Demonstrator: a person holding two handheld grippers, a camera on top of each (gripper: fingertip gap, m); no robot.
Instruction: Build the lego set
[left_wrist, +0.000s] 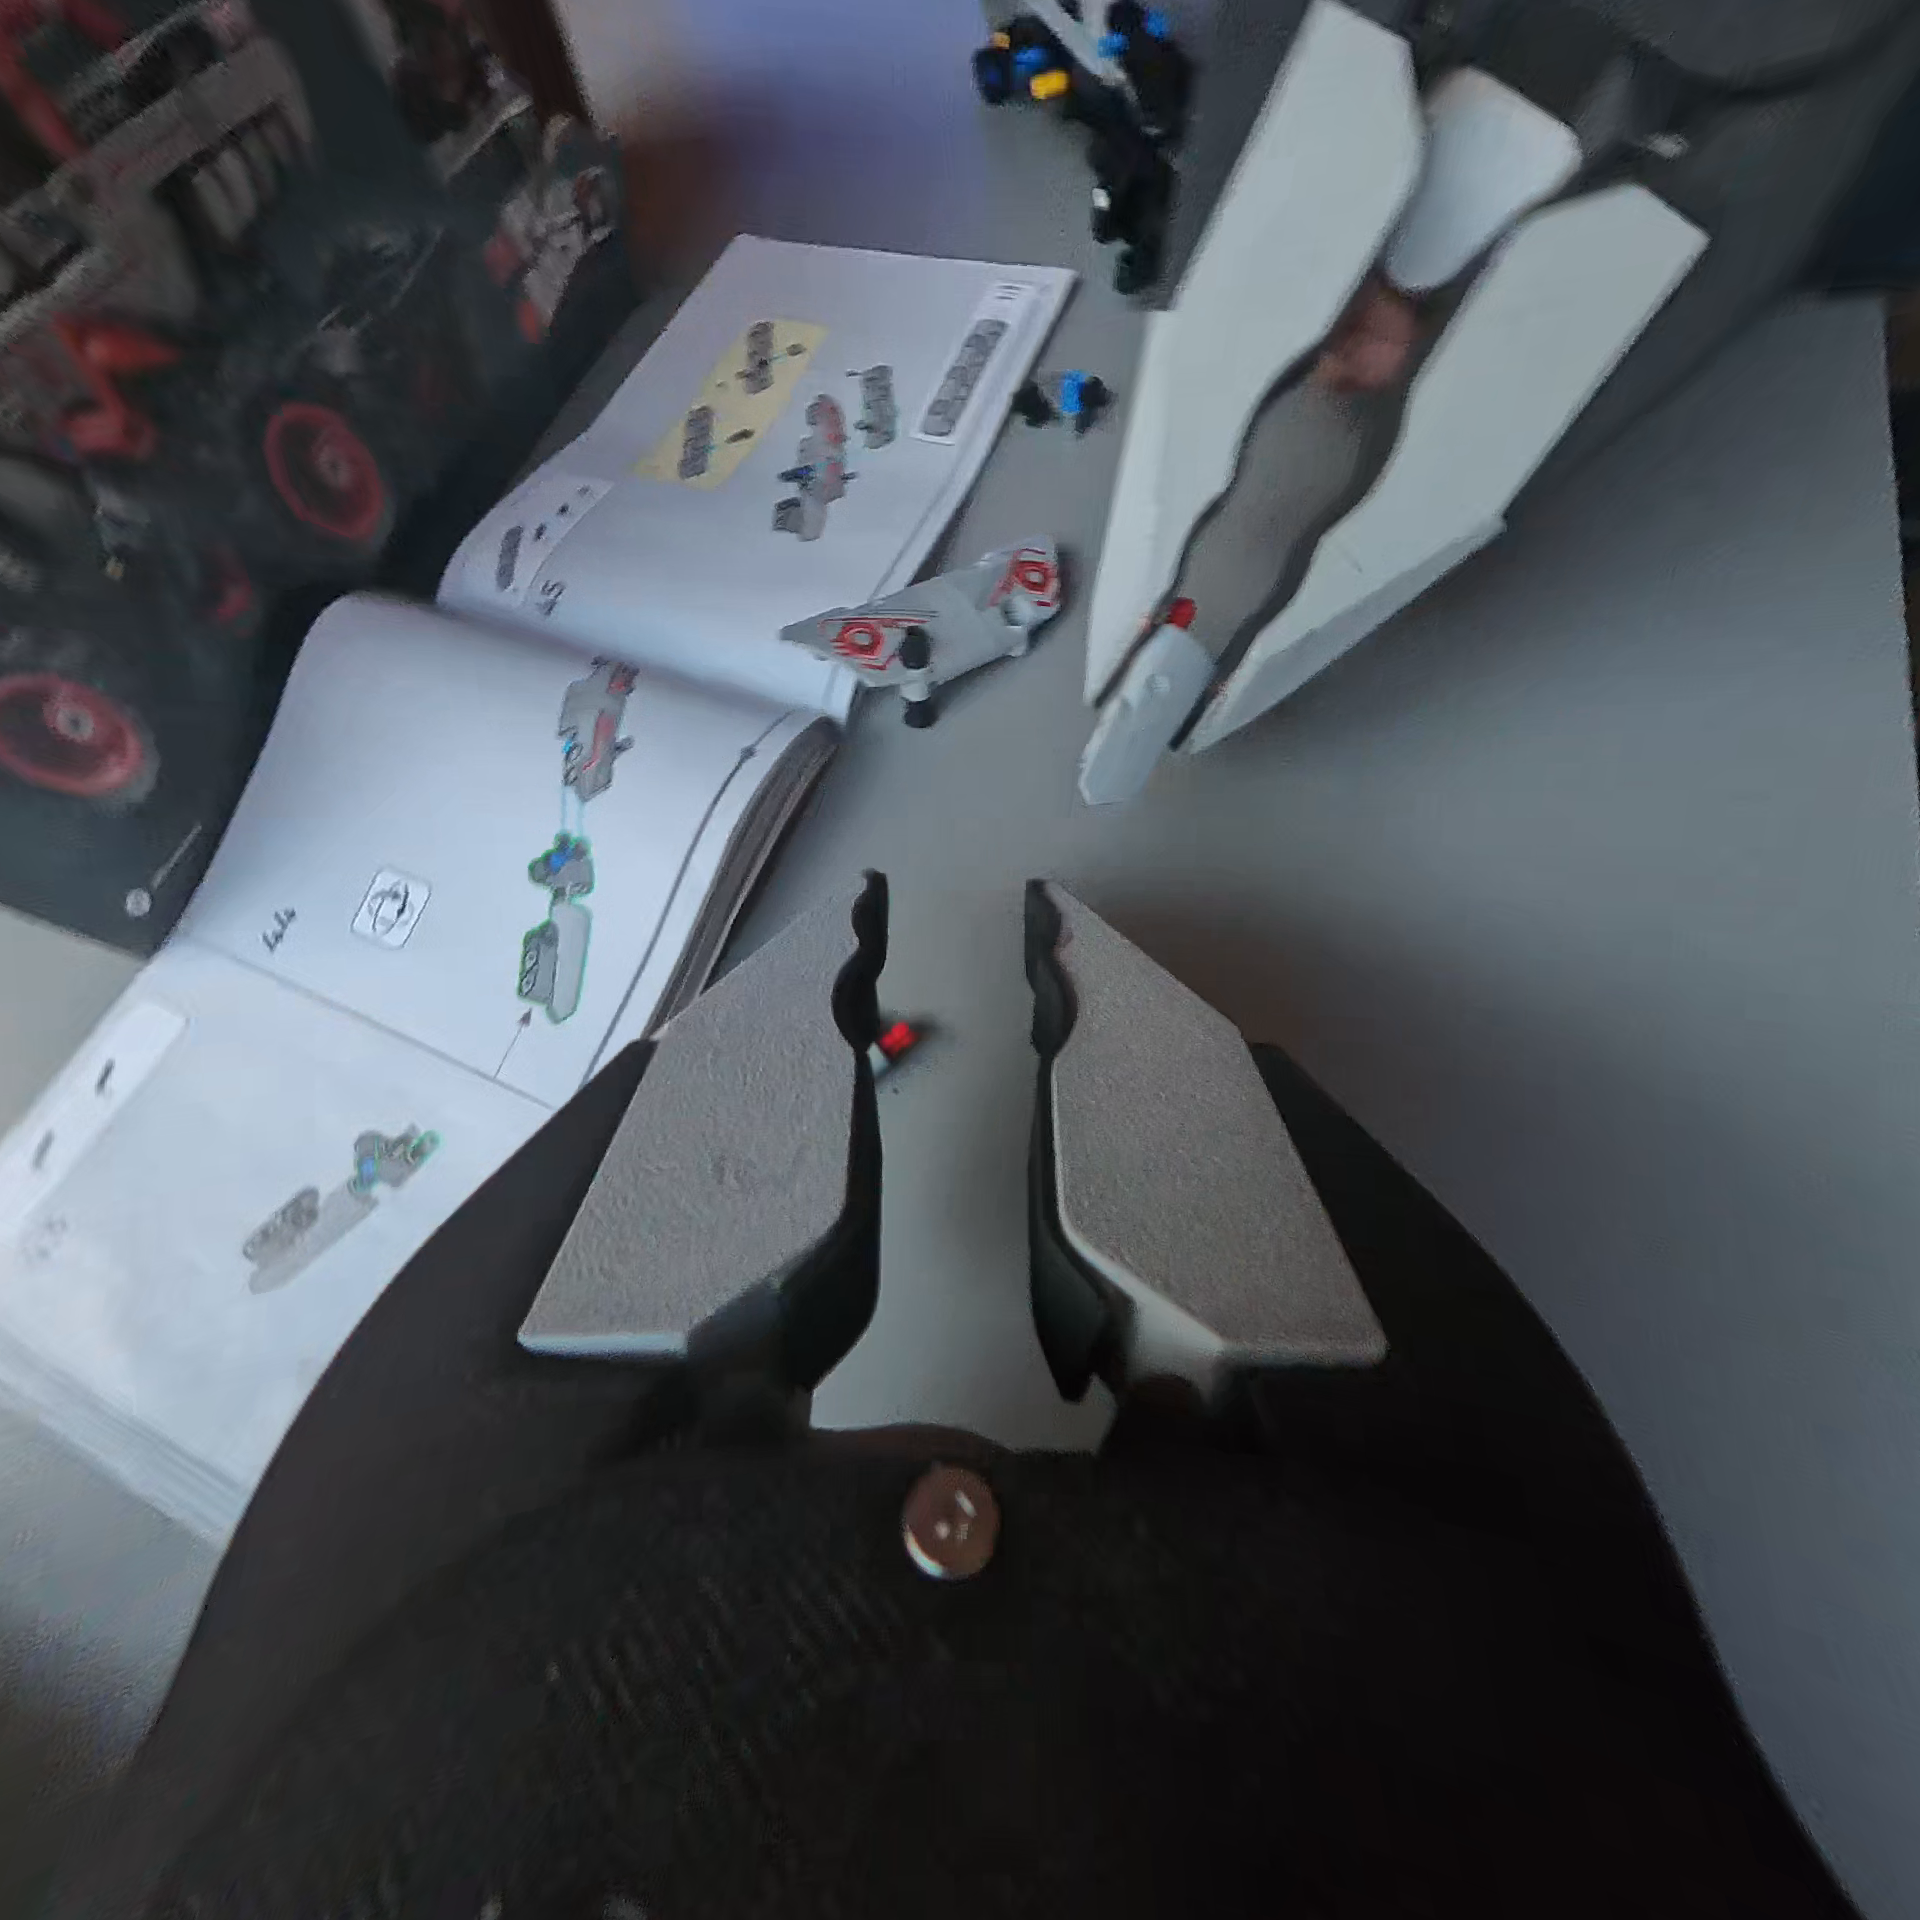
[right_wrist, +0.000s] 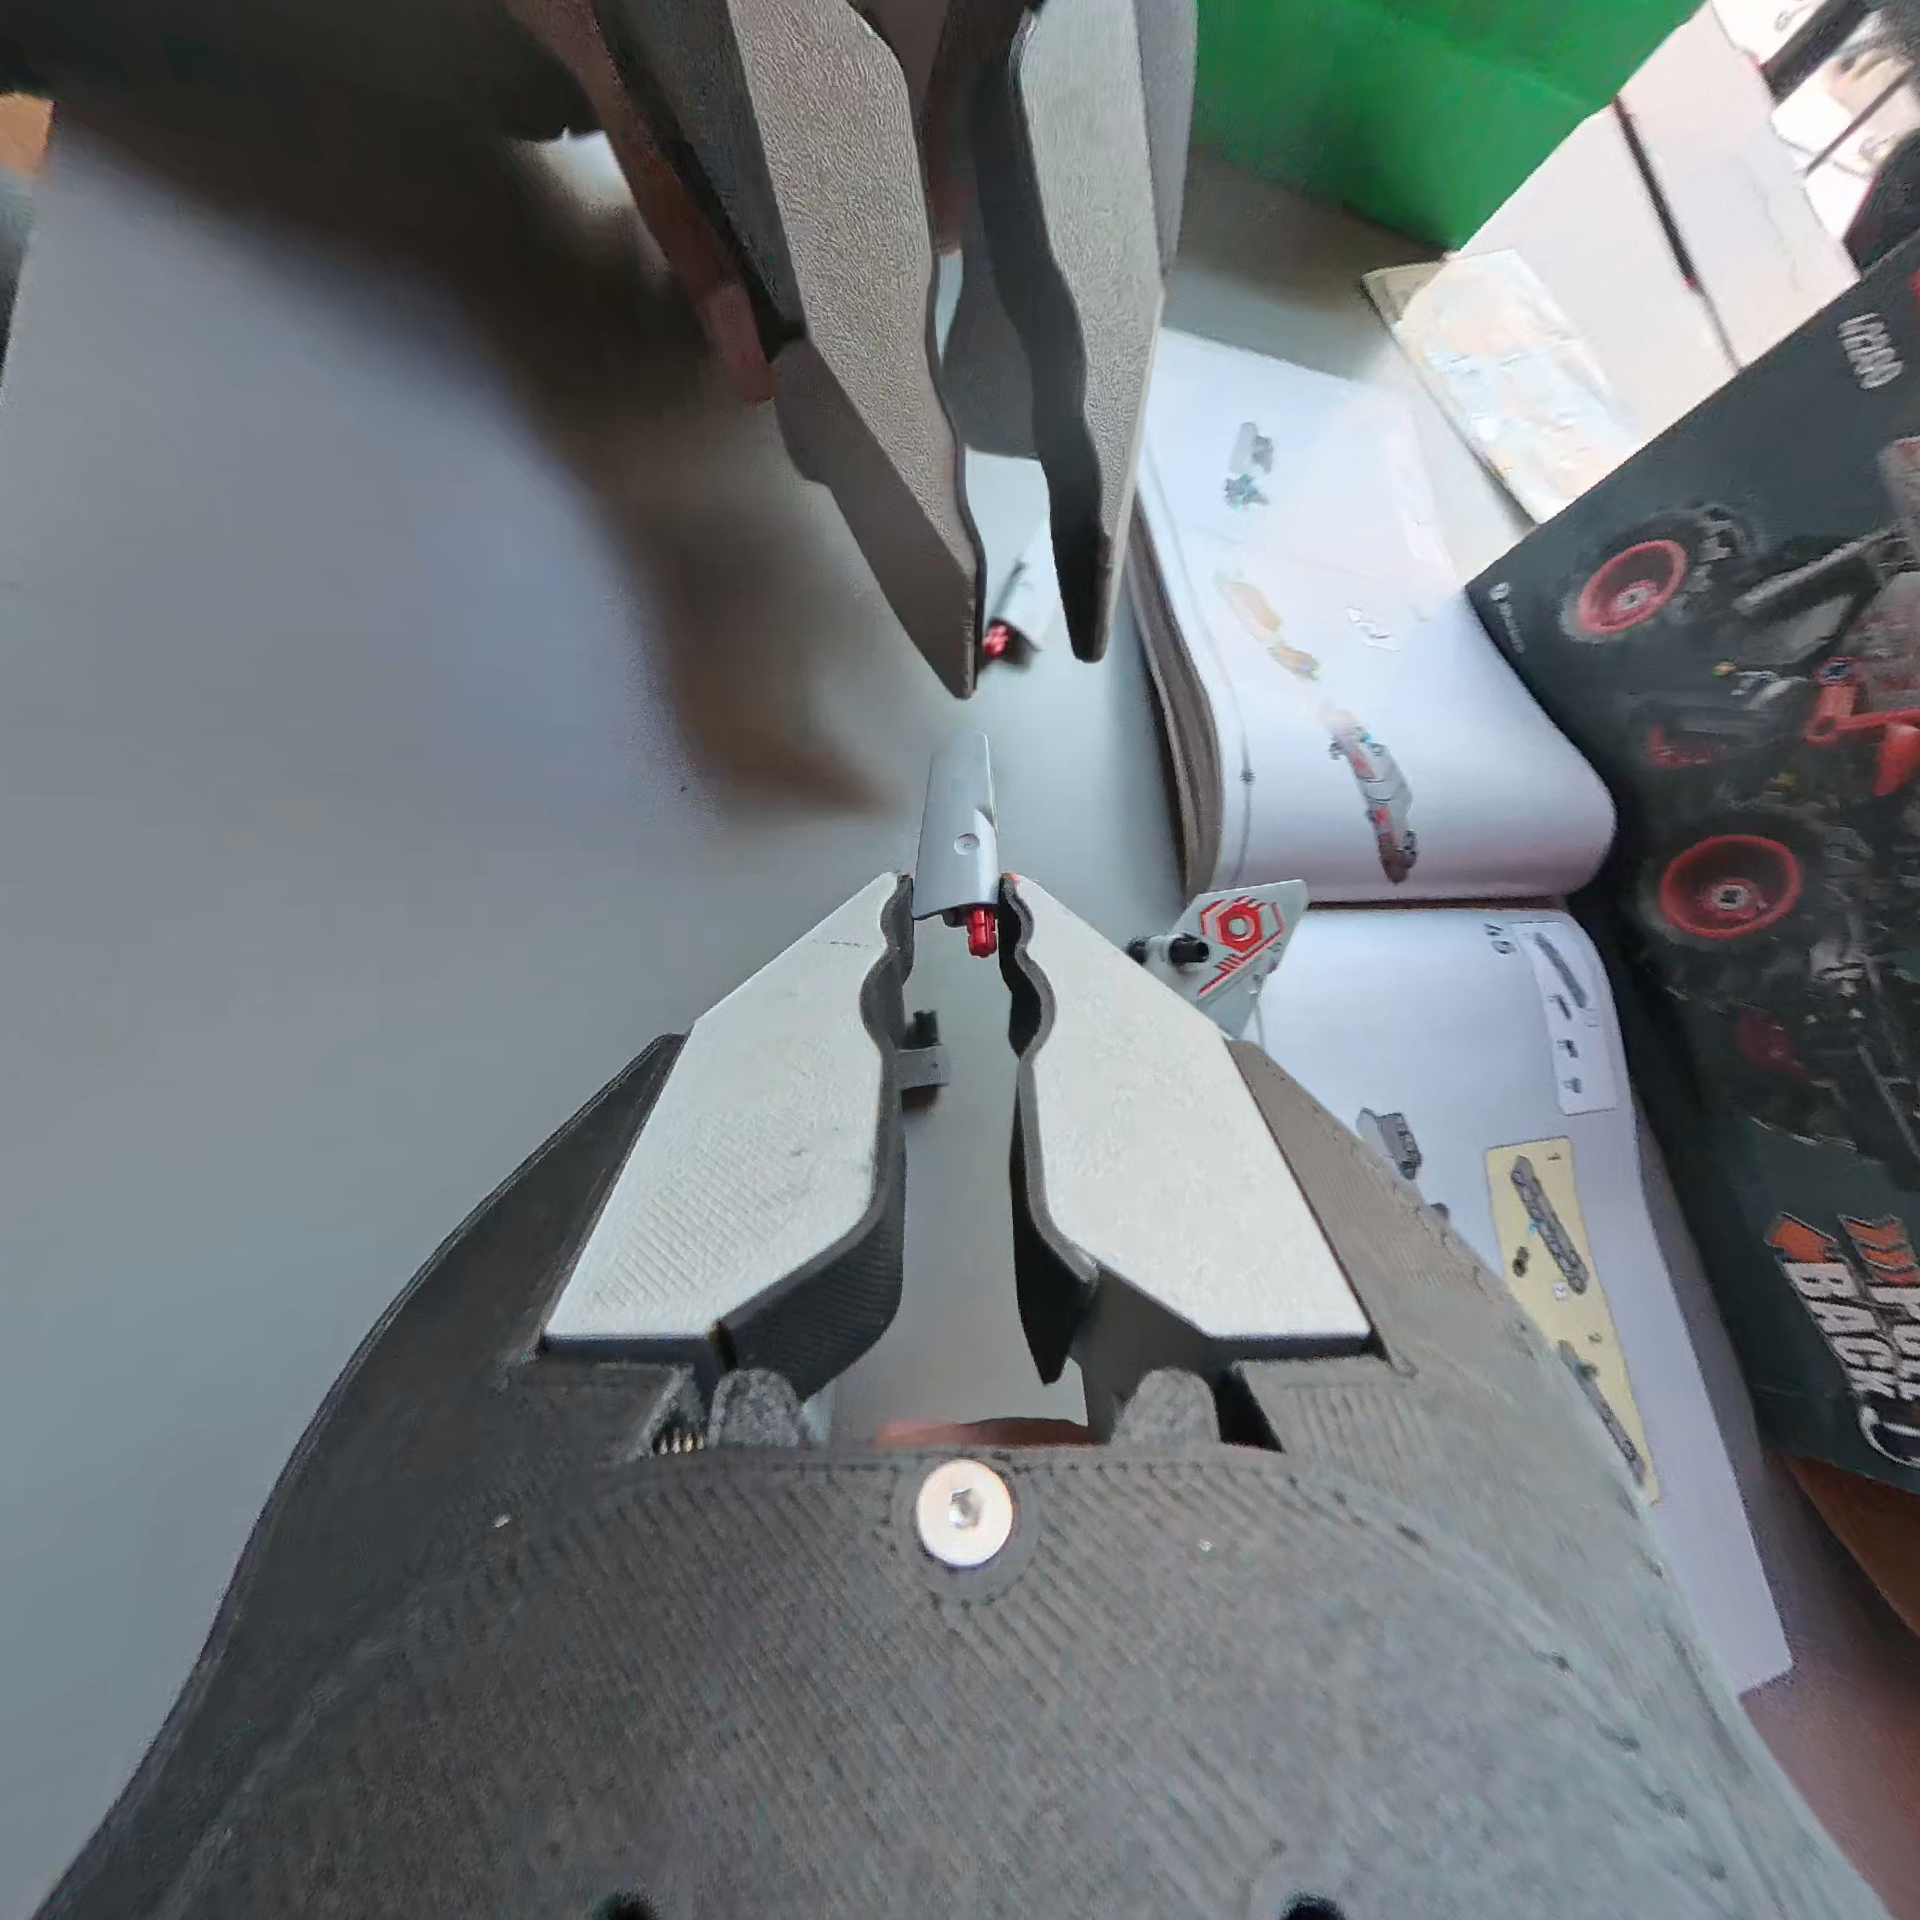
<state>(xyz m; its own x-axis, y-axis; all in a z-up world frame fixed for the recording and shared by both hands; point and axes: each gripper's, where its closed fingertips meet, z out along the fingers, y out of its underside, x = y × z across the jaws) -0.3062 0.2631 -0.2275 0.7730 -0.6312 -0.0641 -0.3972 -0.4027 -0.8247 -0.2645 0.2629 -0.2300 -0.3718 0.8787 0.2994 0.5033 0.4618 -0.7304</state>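
Between right gripper (right_wrist: 954, 902) fingertips: grey panel (right_wrist: 958, 821), seemingly red-pinned.

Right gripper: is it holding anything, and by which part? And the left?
The right gripper pinches a grey curved Lego panel at its near end, where a red pin protrudes. The left gripper is open, holding nothing.

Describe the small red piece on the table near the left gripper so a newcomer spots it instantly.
Start at the open instruction booklet on the grey table. Just off its spine edge, the left gripper hangs open, and the small red piece lies on the table between its fingers. Unlike the grey panel with red markings farther off, it is tiny and mostly plain red.
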